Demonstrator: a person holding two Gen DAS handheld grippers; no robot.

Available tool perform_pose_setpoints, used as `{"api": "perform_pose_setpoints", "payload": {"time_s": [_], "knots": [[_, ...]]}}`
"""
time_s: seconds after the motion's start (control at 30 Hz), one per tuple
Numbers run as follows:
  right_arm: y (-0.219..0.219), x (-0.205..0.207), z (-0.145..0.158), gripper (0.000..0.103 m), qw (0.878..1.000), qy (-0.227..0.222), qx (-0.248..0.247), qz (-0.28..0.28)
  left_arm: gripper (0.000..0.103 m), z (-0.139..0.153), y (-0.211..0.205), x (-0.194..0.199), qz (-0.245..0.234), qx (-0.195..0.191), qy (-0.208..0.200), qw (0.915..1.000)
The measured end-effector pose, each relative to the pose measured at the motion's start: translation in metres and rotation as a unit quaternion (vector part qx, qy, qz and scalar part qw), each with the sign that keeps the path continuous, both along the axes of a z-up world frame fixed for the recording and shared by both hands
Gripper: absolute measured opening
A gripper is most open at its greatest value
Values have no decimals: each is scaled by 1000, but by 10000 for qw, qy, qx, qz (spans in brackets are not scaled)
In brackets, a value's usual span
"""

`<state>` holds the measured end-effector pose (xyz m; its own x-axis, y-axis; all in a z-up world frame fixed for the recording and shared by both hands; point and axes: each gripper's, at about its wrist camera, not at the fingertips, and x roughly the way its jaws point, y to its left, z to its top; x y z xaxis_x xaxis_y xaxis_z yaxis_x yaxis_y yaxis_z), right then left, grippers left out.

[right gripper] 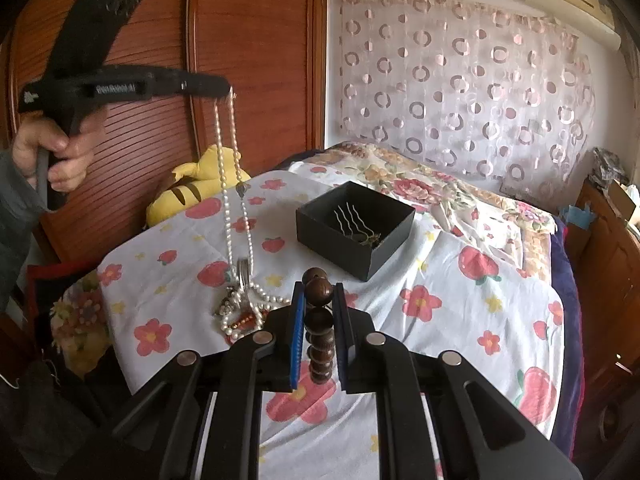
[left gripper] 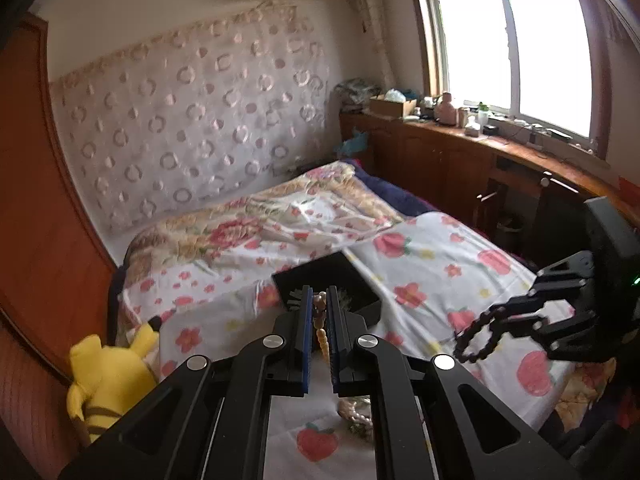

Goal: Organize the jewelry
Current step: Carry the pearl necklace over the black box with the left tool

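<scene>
My left gripper (left gripper: 319,297) is shut on a pearl necklace (left gripper: 321,334). In the right wrist view the left gripper (right gripper: 229,90) is raised high, and the pearl necklace (right gripper: 229,208) hangs from it in a long loop down to a pile of jewelry (right gripper: 244,312) on the flowered sheet. My right gripper (right gripper: 319,289) is shut on a dark wooden bead bracelet (right gripper: 320,320), which dangles as a ring (left gripper: 476,340) below the right gripper (left gripper: 498,320). An open black box (right gripper: 356,224) holding wavy hairpins (right gripper: 350,216) sits on the bed beyond both grippers.
A yellow plush toy (right gripper: 188,188) lies at the bed's left edge against a wooden wardrobe (right gripper: 248,40). A person's hand (right gripper: 52,148) holds the left gripper's handle. A cluttered wooden desk (left gripper: 460,140) runs under the window to the right of the bed.
</scene>
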<state>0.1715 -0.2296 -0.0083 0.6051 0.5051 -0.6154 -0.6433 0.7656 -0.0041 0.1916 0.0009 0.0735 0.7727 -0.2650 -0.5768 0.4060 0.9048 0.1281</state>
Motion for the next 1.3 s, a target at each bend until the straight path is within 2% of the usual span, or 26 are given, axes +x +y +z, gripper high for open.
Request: {"api": "perform_pose_setpoints", "payload": {"time_s": [0.73, 0.83, 1.1, 1.3], "knots": [[14, 8, -12, 15, 9997, 151, -174, 40, 6, -50, 37, 18, 370, 56, 466, 9982], [15, 9, -12, 15, 9997, 133, -198, 46, 6, -50, 42, 19, 369, -160, 558, 9976], [11, 4, -8, 15, 9998, 63, -164, 14, 6, -14, -11, -1, -378, -299, 437, 9979], [6, 1, -3, 15, 9999, 14, -111, 12, 6, -9, -40, -7, -582, -156, 392, 9974]]}}
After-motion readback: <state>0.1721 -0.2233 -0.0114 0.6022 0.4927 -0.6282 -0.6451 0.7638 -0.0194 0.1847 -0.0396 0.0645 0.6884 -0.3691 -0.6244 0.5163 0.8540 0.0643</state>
